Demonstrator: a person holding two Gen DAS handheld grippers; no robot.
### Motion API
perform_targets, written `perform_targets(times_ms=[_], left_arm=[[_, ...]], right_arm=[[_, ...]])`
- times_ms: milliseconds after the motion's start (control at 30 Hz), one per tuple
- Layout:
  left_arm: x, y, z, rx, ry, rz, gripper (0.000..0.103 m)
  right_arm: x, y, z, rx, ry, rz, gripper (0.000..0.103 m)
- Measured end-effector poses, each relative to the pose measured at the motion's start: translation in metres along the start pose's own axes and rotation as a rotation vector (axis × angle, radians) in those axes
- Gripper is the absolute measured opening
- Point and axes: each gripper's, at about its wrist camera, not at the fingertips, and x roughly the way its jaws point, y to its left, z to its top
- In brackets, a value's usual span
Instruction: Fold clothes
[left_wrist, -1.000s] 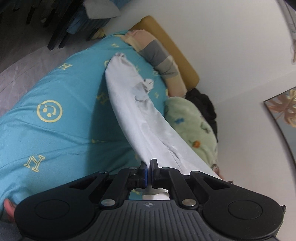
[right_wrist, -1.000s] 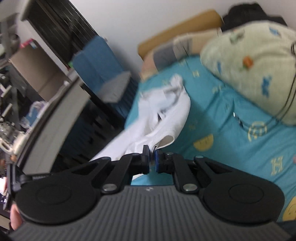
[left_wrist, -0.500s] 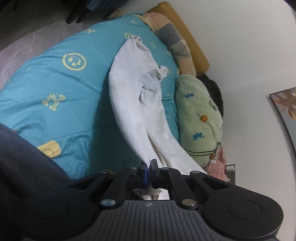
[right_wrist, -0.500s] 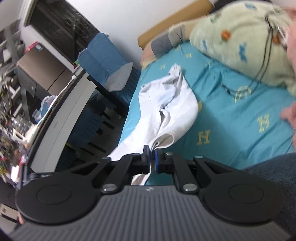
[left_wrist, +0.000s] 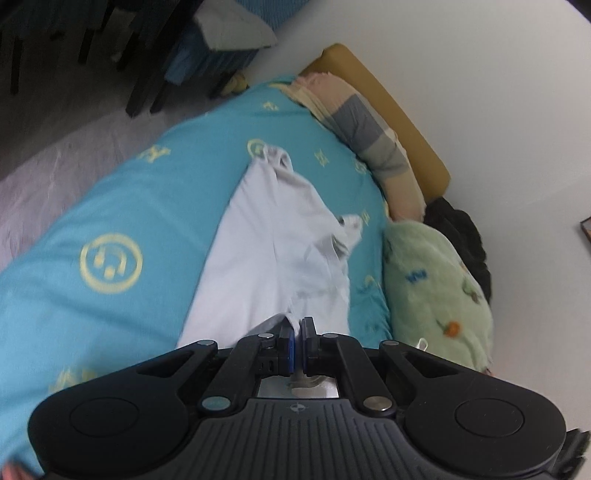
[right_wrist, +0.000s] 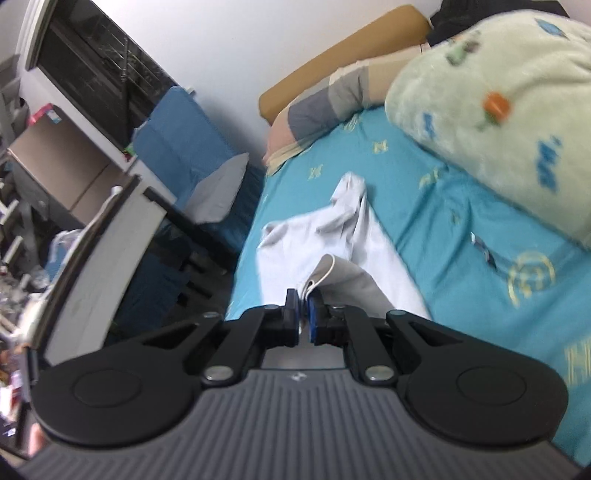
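A white garment (left_wrist: 273, 243) stretches away from me over a turquoise bedsheet (left_wrist: 122, 221) with yellow prints. My left gripper (left_wrist: 297, 326) is shut on its near edge, the cloth pinched between the blue pads. The right wrist view shows the same white garment (right_wrist: 373, 251) on the bedsheet (right_wrist: 461, 221), and my right gripper (right_wrist: 302, 299) is shut on a hemmed edge that curls up just past the pads. The far end of the garment lies bunched on the bed in both views.
A fluffy green pillow (left_wrist: 443, 288) and a striped pillow (left_wrist: 369, 136) lie by the tan headboard (left_wrist: 391, 110) against the white wall. Dark clothing (left_wrist: 465, 229) sits in the corner. Beside the bed are a white desk edge (right_wrist: 107, 258) and a blue chair (right_wrist: 184, 136).
Both grippers have sunk toward the bed with the garment still pinched. The cloth, hanging long and narrow earlier, now lies wider and flatter on the sheet.
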Motion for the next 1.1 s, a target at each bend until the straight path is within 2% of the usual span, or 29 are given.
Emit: perform_targets(times_ms=[133,300,467,600,700,800,867,900,933,967,1000,1033,1100], left_arm=[[0.053,-0.003,0.029,0.057,-0.045,0.031,0.004],[0.123,-0.006,0.049,0.240,-0.086,0.141,0.004],[0.190,0.015,0.059,0.281,-0.050,0.194,0.004],[0.218,0.025,0.054,0.322,-0.007,0.221,0.004],[0.225,0.018,0.049,0.377,-0.001,0.253,0.004],[0.220,0.012,0.047,0.403,-0.010,0.251,0.010],[0.209,0.007,0.046,0.402,-0.018,0.250,0.020],[0.202,0.004,0.045,0.405,-0.020,0.251,0.032],[0.193,-0.002,0.044,0.417,-0.031,0.248,0.046],[0.183,-0.007,0.042,0.431,-0.049,0.246,0.054],[0.172,-0.012,0.039,0.441,-0.066,0.241,0.064],[0.161,-0.017,0.036,0.451,-0.083,0.235,0.070],[0.139,-0.028,0.029,0.466,-0.112,0.226,0.076]], right_arm=[[0.063,-0.002,0.017,-0.066,-0.041,-0.036,0.009],[0.146,-0.017,0.021,-0.164,-0.032,-0.105,0.009],[0.213,-0.052,0.009,-0.206,0.017,-0.176,0.009],[0.238,-0.075,-0.001,-0.191,0.061,-0.198,0.010],[0.241,-0.070,-0.004,-0.231,0.061,-0.217,0.011],[0.237,-0.061,-0.003,-0.256,0.072,-0.218,0.011],[0.230,-0.054,0.000,-0.267,0.080,-0.221,0.013],[0.224,-0.049,0.001,-0.277,0.074,-0.217,0.018],[0.215,-0.044,0.002,-0.290,0.061,-0.208,0.039],[0.207,-0.038,0.003,-0.302,0.047,-0.199,0.052],[0.198,-0.033,0.003,-0.312,0.030,-0.188,0.075],[0.187,-0.027,0.004,-0.317,0.009,-0.173,0.082],[0.164,-0.015,0.005,-0.326,-0.033,-0.143,0.082]])
